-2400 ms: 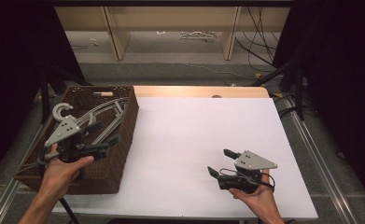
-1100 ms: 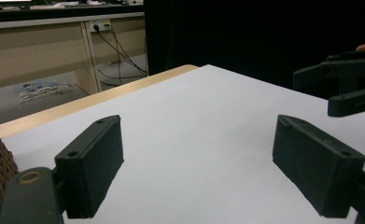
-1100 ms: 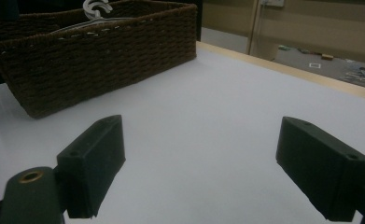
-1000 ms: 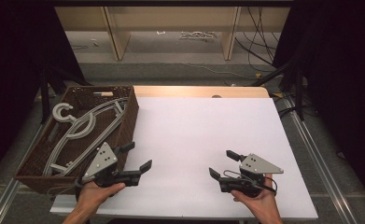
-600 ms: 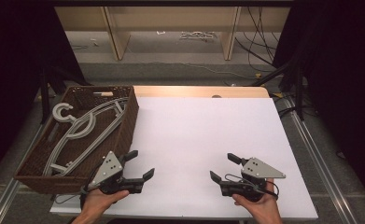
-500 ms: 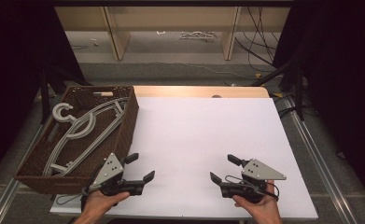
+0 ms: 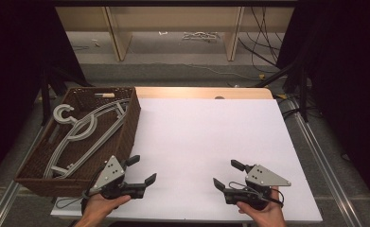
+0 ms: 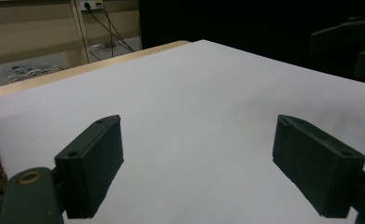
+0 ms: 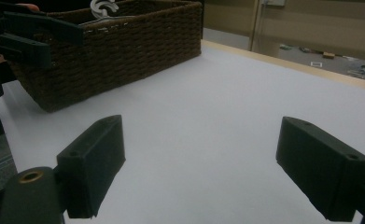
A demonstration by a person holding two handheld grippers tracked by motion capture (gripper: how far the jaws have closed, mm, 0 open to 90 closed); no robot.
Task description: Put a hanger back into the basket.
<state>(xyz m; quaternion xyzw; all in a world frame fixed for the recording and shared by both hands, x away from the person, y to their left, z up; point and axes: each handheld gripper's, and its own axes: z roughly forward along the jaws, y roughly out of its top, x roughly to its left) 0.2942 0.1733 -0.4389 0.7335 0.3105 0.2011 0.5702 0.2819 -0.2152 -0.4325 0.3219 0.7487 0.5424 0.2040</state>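
My wicker basket (image 7: pixel 126 125) holds grey hangers (image 7: pixel 85 130); my left tool (image 7: pixel 141 170) and right tool (image 7: pixel 228 175) hover spread, empty, over the desk (image 7: pixel 201 132).

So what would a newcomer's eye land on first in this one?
Probably the dark wicker basket at the table's left edge, with grey clothes hangers lying inside. Next, the two hand-held tools near the front edge of the white table: the left tool beside the basket, the right tool opposite, both open and holding nothing.
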